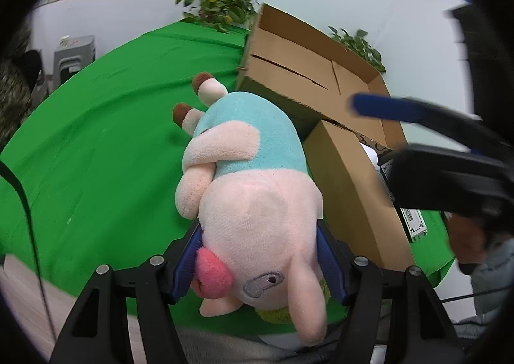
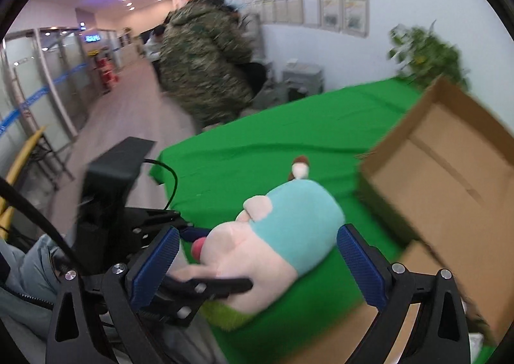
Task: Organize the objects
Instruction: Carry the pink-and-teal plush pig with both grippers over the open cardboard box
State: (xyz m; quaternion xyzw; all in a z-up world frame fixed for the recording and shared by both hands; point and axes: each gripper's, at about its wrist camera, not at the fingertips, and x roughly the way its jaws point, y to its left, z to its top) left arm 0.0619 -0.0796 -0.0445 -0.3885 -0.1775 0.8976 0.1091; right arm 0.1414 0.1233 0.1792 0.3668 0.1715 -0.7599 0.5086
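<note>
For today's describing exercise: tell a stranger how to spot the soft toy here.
Start at the green-clothed table with the open cardboard box. Beside the box, the left gripper clamps a pink plush pig in a light blue shirt by its head. It is the only soft, pastel thing there.

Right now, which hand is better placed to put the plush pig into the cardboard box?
The left. The left gripper already clamps the plush pig by its head, with the cardboard box just beyond. The right gripper stands wide open, its pads off the pig.
</note>
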